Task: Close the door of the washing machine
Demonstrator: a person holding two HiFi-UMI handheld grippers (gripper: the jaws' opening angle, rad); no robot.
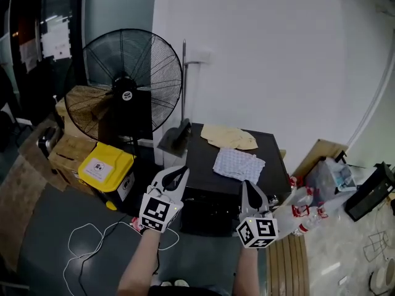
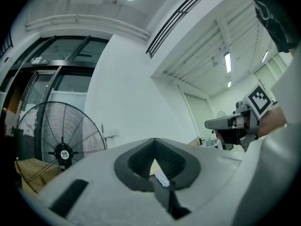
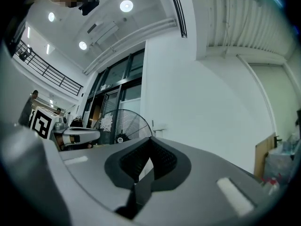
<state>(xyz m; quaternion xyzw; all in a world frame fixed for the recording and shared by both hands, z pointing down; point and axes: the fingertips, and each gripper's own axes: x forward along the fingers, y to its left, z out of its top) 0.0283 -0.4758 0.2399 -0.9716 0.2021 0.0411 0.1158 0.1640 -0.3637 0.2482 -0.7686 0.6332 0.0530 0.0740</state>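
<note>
A low black machine (image 1: 271, 159), seen from above, stands against the white wall; its dark front (image 1: 210, 213) faces me and I cannot make out its door. My left gripper (image 1: 179, 172) hangs in the air before its left front corner, jaws shut and empty. The right gripper (image 1: 249, 186) is held over its front edge, also shut with nothing between the jaws. Both point about level at the wall. In the left gripper view the shut tips (image 2: 154, 142) meet, and the right gripper (image 2: 233, 124) shows at the right. In the right gripper view the tips (image 3: 150, 141) also meet.
A yellow cloth (image 1: 229, 137) and a checked cloth (image 1: 238, 164) lie on the machine's top. A big standing fan (image 1: 124, 85), a dustpan (image 1: 175, 138), a yellow box (image 1: 106, 164) and cardboard boxes (image 1: 69, 150) stand to the left. Bottles (image 1: 306, 212) and a bag (image 1: 330, 174) sit to the right. A white cable (image 1: 92, 239) lies on the floor.
</note>
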